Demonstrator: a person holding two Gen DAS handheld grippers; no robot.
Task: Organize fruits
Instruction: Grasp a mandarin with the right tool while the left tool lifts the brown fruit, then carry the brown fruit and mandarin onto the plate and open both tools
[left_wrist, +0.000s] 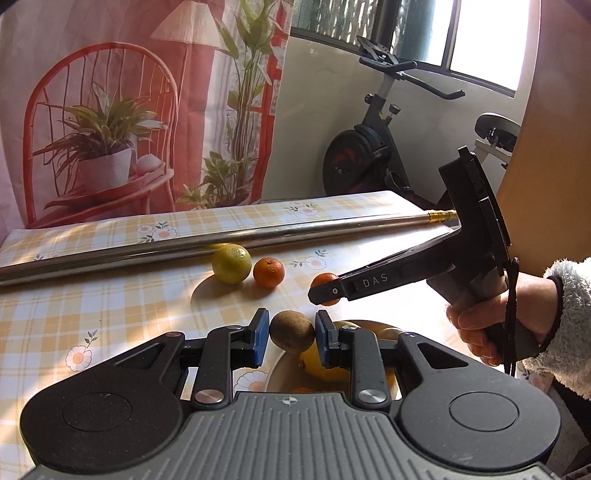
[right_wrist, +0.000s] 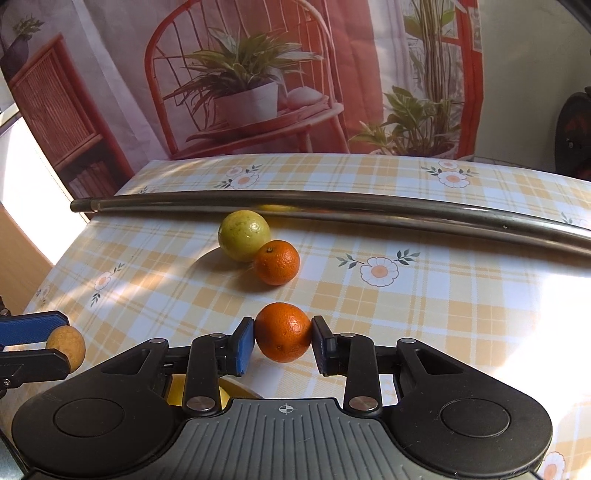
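- Left gripper (left_wrist: 291, 332): clamped on a brown kiwi-like fruit (left_wrist: 291, 331), blue pads (left_wrist: 261, 336) pressing both sides. The fruit hangs above the near rim of a bowl (left_wrist: 275, 373).
- Bowl contents: yellow fruit (left_wrist: 325, 367) and something orange lower down; the rest is hidden by the gripper body.
- Right gripper (right_wrist: 283, 341): clamped on an orange mandarin (right_wrist: 283, 331), held over the checked tablecloth (right_wrist: 424, 314), just beyond the bowl.
- A person's hand (left_wrist: 480, 325) holds the right gripper's handle.
- Remaining on the table: a yellow-green citrus (right_wrist: 243, 235) and a second mandarin (right_wrist: 277, 262), touching, near a metal rod (right_wrist: 332, 210).
- Step in hand, judged: carrying two fruits to the bowl.
- Next move calls for lowering the brown fruit into a free spot in the bowl before opening, then bringing the mandarin in; the two grippers are close, so take turns.
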